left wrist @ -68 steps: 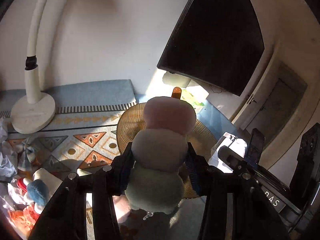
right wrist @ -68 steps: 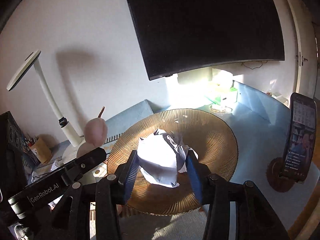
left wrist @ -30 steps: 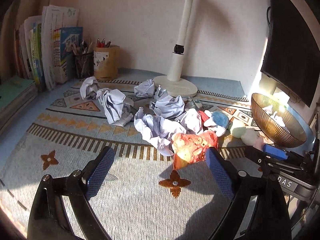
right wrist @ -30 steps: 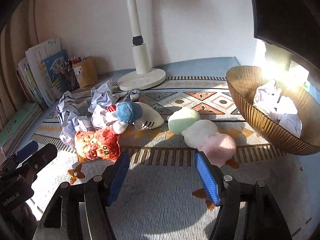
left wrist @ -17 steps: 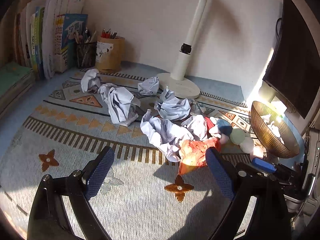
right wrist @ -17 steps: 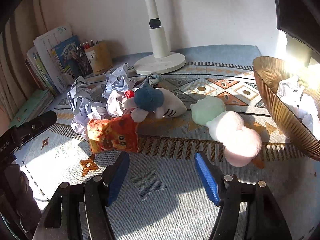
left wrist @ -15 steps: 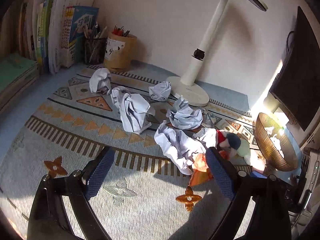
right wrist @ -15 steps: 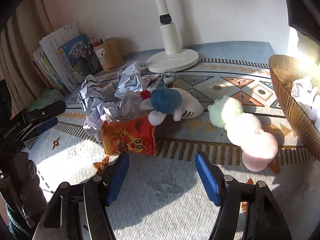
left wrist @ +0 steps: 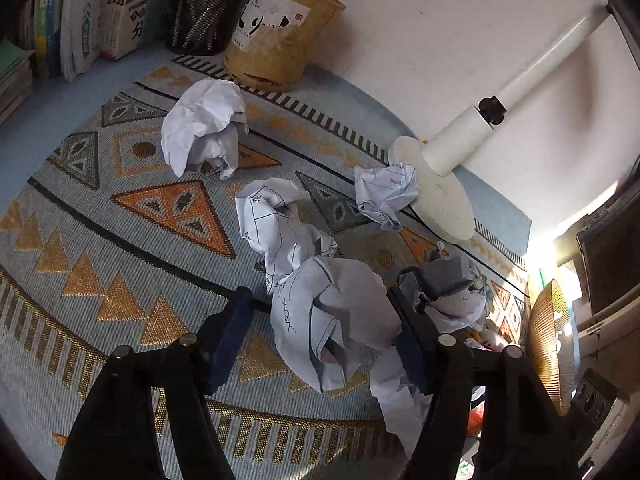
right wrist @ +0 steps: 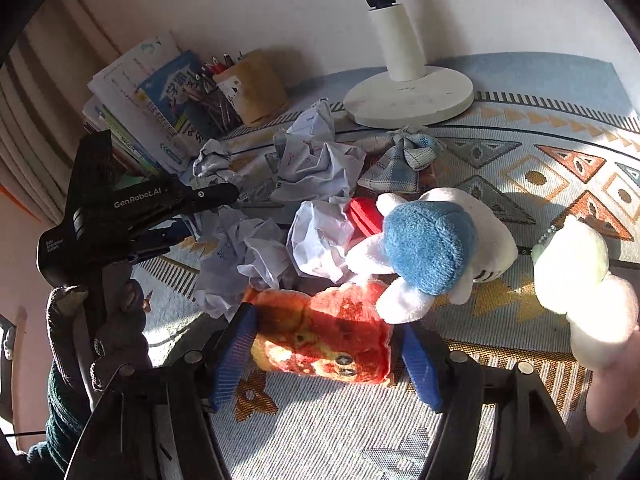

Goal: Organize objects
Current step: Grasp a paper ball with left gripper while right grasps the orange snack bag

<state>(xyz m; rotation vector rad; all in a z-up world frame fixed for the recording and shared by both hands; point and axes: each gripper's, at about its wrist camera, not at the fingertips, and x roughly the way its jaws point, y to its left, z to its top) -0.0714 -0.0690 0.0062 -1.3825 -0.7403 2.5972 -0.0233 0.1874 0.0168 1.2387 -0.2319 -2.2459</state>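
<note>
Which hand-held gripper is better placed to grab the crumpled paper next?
Left hand-held gripper: its closing jaws already straddle a crumpled paper. The right hand-held gripper is closing around the orange plush.

A patterned mat (left wrist: 120,216) with orange triangles and gold trim covers the blue desk. At the upper left of the left wrist view, books (left wrist: 92,12) stand upright beside a black mesh pen cup (left wrist: 204,16) and a tan pen holder (left wrist: 276,36) stuffed with pens. A white desk lamp (left wrist: 444,184) rises at the right, its round base flat on the mat. A dark monitor (left wrist: 612,264) shows at the far right edge.
</note>
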